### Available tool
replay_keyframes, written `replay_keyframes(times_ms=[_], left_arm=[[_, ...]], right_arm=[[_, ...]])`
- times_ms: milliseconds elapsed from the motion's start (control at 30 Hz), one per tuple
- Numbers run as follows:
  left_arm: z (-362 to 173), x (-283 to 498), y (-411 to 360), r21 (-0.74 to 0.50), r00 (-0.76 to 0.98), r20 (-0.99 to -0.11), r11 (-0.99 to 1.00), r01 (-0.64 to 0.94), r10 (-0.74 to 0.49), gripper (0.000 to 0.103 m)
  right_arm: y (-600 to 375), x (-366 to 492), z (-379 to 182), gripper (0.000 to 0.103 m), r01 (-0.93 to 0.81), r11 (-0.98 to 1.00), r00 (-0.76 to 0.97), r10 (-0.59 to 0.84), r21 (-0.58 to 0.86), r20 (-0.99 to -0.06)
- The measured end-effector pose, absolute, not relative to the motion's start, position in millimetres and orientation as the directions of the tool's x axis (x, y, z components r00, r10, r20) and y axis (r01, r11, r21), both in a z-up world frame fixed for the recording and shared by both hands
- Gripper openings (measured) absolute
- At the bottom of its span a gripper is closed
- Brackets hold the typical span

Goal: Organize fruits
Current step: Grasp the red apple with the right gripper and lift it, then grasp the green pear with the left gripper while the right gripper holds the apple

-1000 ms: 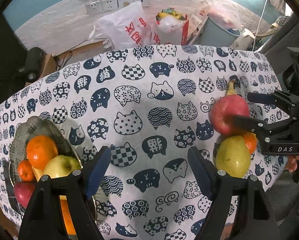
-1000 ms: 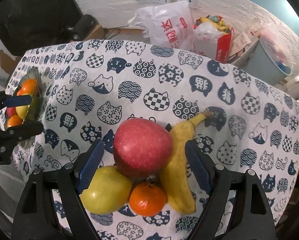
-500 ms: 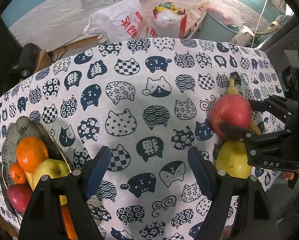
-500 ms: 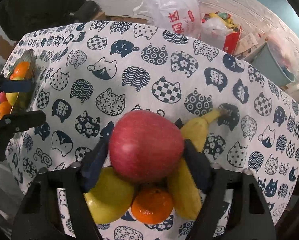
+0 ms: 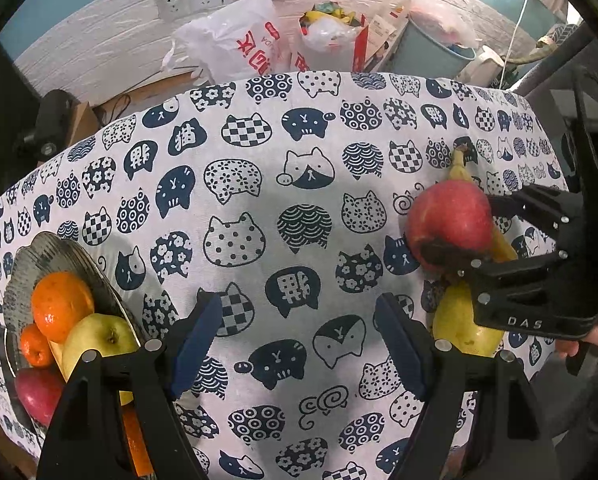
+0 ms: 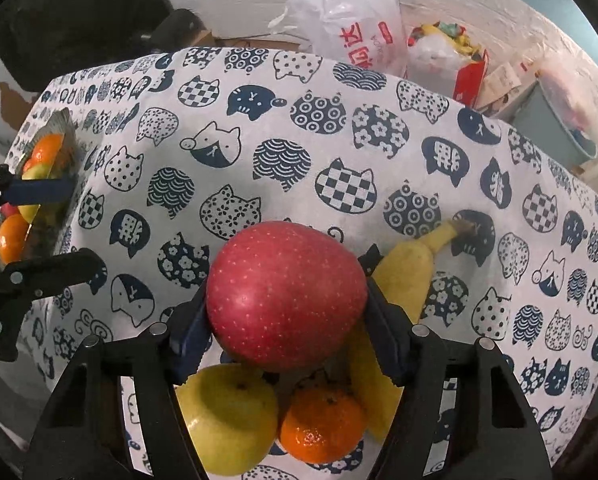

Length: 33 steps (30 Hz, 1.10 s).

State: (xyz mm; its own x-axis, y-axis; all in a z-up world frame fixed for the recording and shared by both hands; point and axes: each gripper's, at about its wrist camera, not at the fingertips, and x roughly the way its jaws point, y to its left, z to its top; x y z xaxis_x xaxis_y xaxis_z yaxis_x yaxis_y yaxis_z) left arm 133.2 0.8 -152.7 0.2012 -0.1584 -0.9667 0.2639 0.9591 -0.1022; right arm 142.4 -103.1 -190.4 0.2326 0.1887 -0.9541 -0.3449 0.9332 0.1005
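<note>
Over cat-print tablecloth (image 5: pixel 259 184), my right gripper (image 6: pixel 285 320) clamps the red apple (image 6: pixel 287 292), while my left gripper (image 5: pixel 299 336) gapes empty.

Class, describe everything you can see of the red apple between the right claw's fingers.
The red apple is round, glossy, deep red with fine pale speckles and a soft highlight; no stem shows. It sits between the right claw's blue pads, which press on its two sides. It sits atop a fruit cluster on the cat-print cloth: a yellow-green pear and an orange below it, a banana beside it. Contact with these is hard to confirm.
</note>
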Motion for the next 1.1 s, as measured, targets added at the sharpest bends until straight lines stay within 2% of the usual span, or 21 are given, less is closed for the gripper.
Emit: replay_keyframes(times_ms=[367,433,767,1100], left_arm=[[-133.2,123.9,-10.4,-0.146,0.224,-0.952,0.952,0.27,-0.21,0.08],[-132.6,122.1,-16.3,-0.161,0.22,-0.949,0.949,0.271,-0.224,0.084],[-145.4,114.1,-66.3,-0.234,0.148,-0.945,0.918,0.319,-0.292,0.085],[-173.7,111.8,-107.4,-0.212,0.081,-0.962,0.9,0.38,-0.261,0.085]], right_arm=[[-117.1,133.2,-146.3,0.069,-0.311,0.948,0.342,0.18,0.069,-0.922],[-125.6,128.8,-138.3,0.069,-0.296,0.953,0.353,0.176,0.068,-0.919],[-166.7,106.0,-119.6,0.069,-0.216,0.975,0.381,0.141,0.06,-0.914],[-206.9,86.1,-122.5,0.069,-0.148,0.986,0.371,0.123,0.073,-0.921]])
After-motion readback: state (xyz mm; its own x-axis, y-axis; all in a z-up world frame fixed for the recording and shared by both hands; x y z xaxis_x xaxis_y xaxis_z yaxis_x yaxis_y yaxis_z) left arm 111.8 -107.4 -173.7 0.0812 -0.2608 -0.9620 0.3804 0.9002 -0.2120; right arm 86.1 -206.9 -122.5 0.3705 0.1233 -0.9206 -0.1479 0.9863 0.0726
